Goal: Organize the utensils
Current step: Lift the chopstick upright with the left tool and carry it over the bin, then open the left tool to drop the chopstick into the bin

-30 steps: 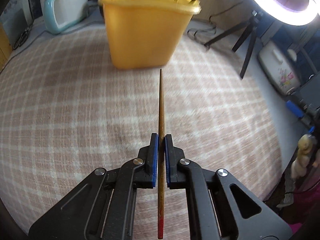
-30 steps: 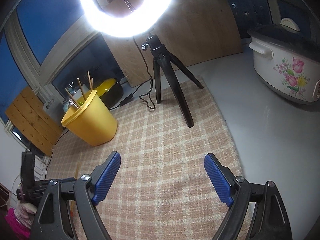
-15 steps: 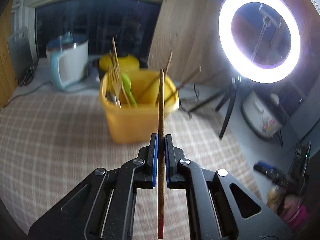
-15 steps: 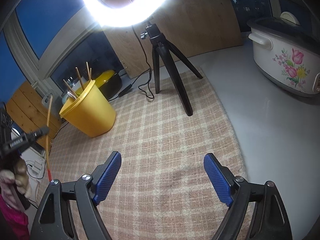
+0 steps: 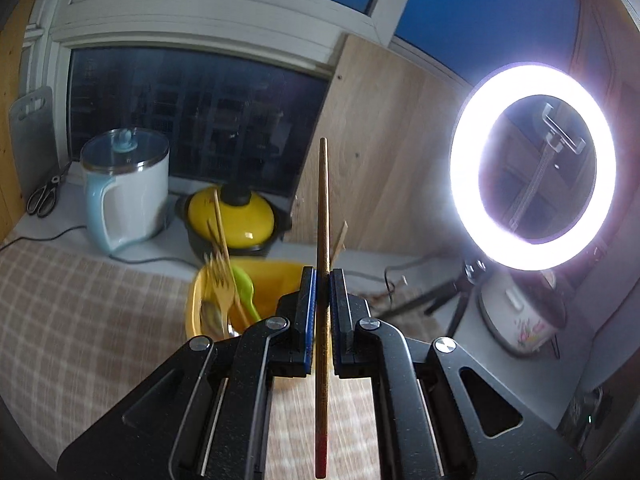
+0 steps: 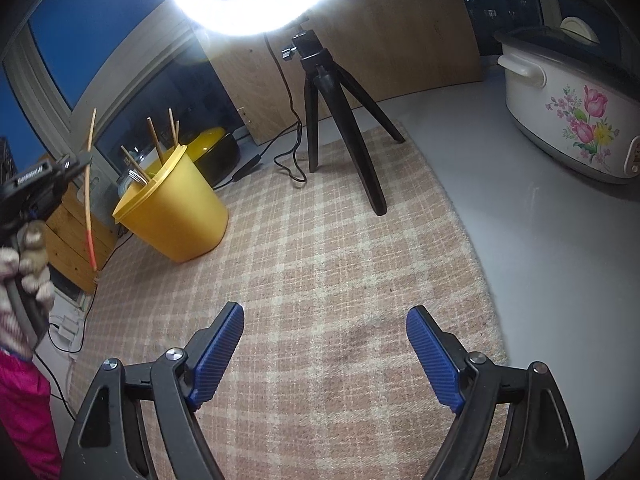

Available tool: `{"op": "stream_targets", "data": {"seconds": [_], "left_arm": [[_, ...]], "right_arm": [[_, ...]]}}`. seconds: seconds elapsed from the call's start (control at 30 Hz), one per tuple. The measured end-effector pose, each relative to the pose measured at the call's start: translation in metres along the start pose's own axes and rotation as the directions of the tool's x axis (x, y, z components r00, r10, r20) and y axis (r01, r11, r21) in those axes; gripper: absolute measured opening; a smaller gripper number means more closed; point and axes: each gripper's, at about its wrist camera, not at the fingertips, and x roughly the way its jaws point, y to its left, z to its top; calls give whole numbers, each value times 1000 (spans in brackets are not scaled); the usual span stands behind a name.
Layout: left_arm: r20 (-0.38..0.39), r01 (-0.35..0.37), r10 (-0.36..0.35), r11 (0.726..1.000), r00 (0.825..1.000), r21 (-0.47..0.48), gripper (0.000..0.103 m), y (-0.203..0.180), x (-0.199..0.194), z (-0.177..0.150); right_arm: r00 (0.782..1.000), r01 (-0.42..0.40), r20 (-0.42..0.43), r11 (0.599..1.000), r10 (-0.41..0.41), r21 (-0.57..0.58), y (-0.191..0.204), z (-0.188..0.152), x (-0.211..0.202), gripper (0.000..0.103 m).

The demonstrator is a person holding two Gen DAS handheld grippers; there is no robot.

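Note:
My left gripper (image 5: 322, 280) is shut on a wooden chopstick (image 5: 322, 216) with a red lower end, held upright in the air. Behind and below it stands the yellow tub (image 5: 276, 280), holding a wooden fork, a green spoon and more chopsticks. In the right wrist view the same tub (image 6: 176, 208) sits at the left on the checked mat, and the left gripper (image 6: 86, 158) carries the chopstick (image 6: 89, 200) just left of it, above the rim. My right gripper (image 6: 324, 320) hangs open over the mat with nothing between its blue pads.
A ring light (image 5: 532, 168) on a black tripod (image 6: 340, 120) stands behind the mat. A flowered cooker (image 6: 572, 112) sits at the right, a white kettle (image 5: 124, 188) and a yellow-lidded pot (image 5: 232, 216) behind the tub. A gloved hand (image 6: 24, 264) holds the left gripper's handle.
The left gripper has risen and tilted up with the chopstick, so the tub dropped low in its view. It now appears beside the tub in the right wrist view. The right gripper stayed put.

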Motion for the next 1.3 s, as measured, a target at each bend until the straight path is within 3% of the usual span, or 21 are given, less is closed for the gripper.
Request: {"op": "stream_targets", "data": {"seconds": [0.33,0.57,0.93,1.3], "left_arm": [[72,-44,45,999,996,-9,4,12,46,41],[112,-61,61,998,992,-2,4,12,69,52],[84,-74,71,997,994,28,4,4,94,30],[32,-61,60,998,998,26,4,4,78,9]], "right_arm": [[1000,21,-16,1000,-21,14,3,-3,5,86],[999,41,-30,999,-40,24,2,-4,8,86],[998,42,-42,998,-41,36,1,-4,10,86],[999,12,-51,1000,-12,4,11,-3,15,86]]}}
